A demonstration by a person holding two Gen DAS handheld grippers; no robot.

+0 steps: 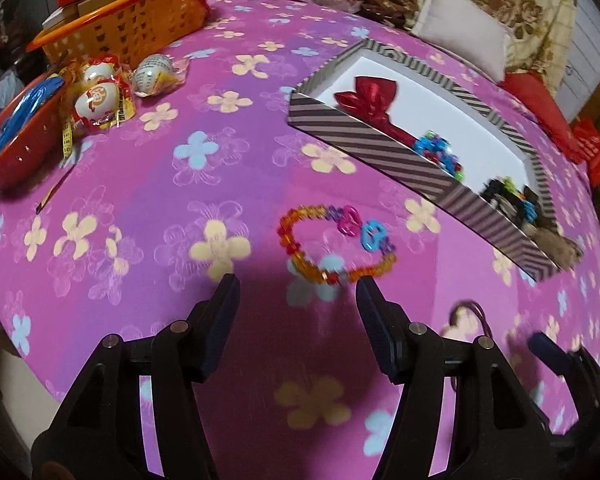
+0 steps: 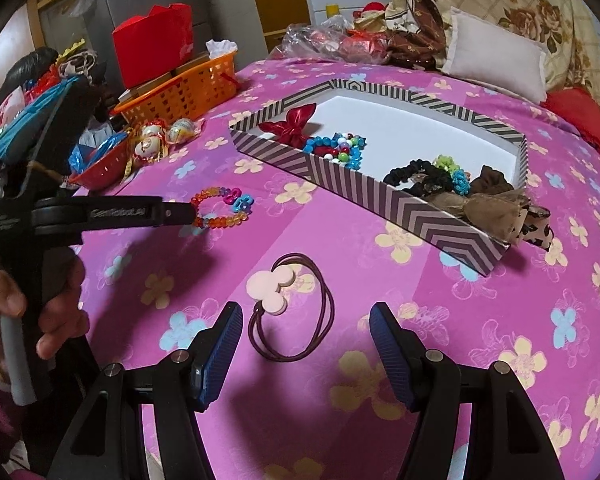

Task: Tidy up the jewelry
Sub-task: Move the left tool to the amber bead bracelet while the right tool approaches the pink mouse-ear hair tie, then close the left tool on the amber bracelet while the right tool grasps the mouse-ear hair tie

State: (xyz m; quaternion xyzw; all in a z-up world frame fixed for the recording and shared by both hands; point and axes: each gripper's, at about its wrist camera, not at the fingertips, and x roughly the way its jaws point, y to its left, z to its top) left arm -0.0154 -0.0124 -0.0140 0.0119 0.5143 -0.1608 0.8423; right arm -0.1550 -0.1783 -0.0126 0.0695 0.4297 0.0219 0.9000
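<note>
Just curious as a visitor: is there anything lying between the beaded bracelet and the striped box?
Nothing: only bare flowered cloth separates the bracelet from the box. The right wrist view shows it best; the left wrist view agrees.

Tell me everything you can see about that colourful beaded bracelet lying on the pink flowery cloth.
The bracelet is a closed loop of small, glossy, see-through beads that look like plastic: mostly orange and red, with larger purple, magenta and blue ring-shaped links along one side. It lies flat on the pink flowered cloth, outside the striped box. The left gripper is right at it with jaws open, one finger at the loop's near edge; whether it touches is unclear.
</note>
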